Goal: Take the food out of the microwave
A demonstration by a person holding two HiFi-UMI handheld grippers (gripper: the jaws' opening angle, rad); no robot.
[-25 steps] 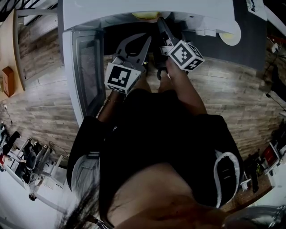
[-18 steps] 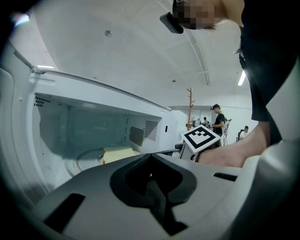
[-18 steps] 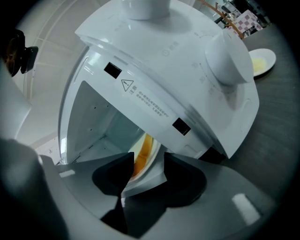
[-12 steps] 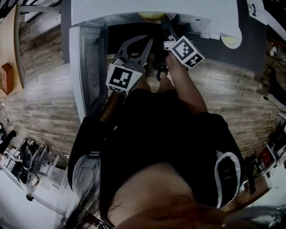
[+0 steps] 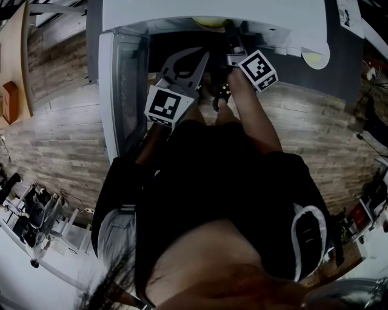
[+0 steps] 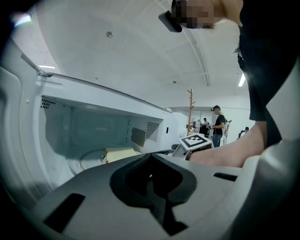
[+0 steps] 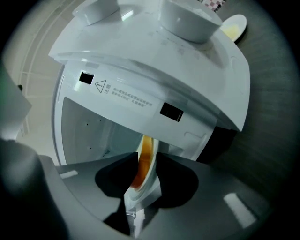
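- The microwave (image 5: 212, 11) sits at the top of the head view. Its door (image 5: 124, 97) hangs wide open on the left. The door should stay that way, so nothing blocks the way out.
- The left hand-held gripper (image 5: 204, 56) is left of the middle, just in front of the opening. Its jaws are pressed together and it holds nothing. It is best kept low and to the side. It could come under the plate to help if the plate dips.
- The plate of food (image 5: 208, 22) is inside the microwave, at the top middle of the head view. Only a bit of its yellow edge shows there. In the right gripper view it looks thin, with orange food on it.
- The right hand-held gripper (image 7: 146, 154) reaches in from the right. Its jaws have just been closing, and the rim of the plate is between them. The pads seem to press on the rim from both sides.
- I think the step is to get a firm hold and then pull. The hold is only on one edge, so the far side may sag. Lift a little, keep the plate flat, and pull it straight out slowly. Watch the top of the opening so the food does not bump it or slide off.
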